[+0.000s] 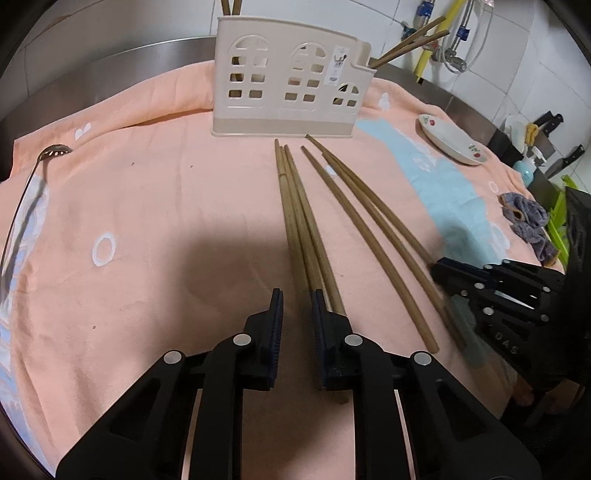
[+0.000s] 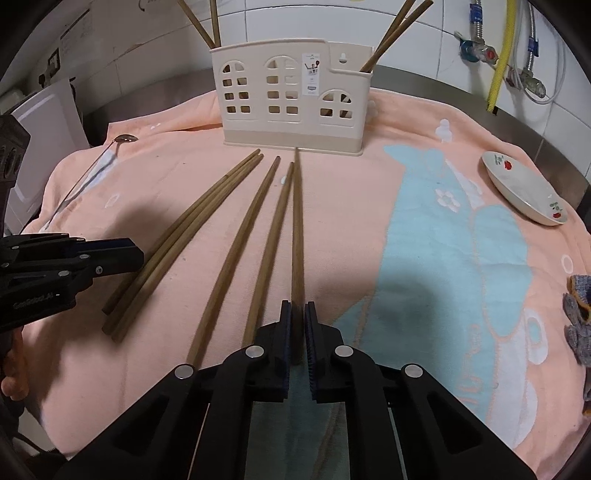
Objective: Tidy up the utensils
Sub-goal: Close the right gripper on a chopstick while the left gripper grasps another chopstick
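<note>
The right gripper [image 2: 296, 325] pinches the thick end of one chopstick [image 2: 297, 229], whose tip points at the cream utensil holder [image 2: 291, 96]. The left gripper [image 1: 296, 314], jaws narrowly apart and holding nothing, sits beside the bundle of three chopsticks [image 1: 299, 221] on the peach towel [image 1: 166, 206].

Here's how we've got it laid out. The cream plastic house-shaped utensil holder [image 2: 291, 99] stands at the back of the peach terry towel [image 2: 351, 221], with brown wooden chopsticks standing in its left [image 2: 207, 22] and right [image 2: 395, 33] ends. In front of the holder lies a bunch of three chopsticks [image 2: 184, 236], fanning off to the left. Right of that bunch lie two single chopsticks [image 2: 236, 251]. The rightmost chopstick [image 2: 297, 221] points straight at the holder's base, its near end between the right gripper [image 2: 295, 314] fingers. A long-handled metal spoon [image 2: 92, 166] lies left of the holder, and a white flowered ceramic dish [image 2: 524, 188] lies to its right.
</note>
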Available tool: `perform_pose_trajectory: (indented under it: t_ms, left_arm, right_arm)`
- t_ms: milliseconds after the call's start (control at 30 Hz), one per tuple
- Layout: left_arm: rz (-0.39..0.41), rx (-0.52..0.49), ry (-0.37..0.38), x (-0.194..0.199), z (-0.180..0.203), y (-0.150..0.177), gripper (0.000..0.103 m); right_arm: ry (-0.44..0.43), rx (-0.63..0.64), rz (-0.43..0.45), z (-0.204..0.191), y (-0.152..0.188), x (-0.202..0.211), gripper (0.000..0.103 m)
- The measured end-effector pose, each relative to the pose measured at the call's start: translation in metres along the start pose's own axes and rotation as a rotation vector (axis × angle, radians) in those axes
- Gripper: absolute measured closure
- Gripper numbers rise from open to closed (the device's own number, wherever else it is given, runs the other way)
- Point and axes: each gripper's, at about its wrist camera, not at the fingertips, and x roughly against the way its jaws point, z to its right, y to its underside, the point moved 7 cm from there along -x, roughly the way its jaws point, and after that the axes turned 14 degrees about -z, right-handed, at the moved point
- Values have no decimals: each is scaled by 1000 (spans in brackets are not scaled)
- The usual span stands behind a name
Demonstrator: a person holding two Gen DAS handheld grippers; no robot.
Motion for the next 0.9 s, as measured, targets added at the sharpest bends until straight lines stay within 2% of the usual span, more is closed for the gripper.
perform_pose_trajectory:
  t_ms: [200, 467, 900]
  left_arm:
    - [-5, -2, -20, -4, 4, -2, 87]
    - [-7, 9, -107, -7, -7, -6, 90]
    - [4, -3, -53, -9, -5, -5, 90]
  right_arm:
    - [-4, -1, 2, 0, 0, -1, 96]
    - [-10, -7, 12, 0, 0, -1, 96]
    - [-7, -5, 37, -2, -1, -2, 96]
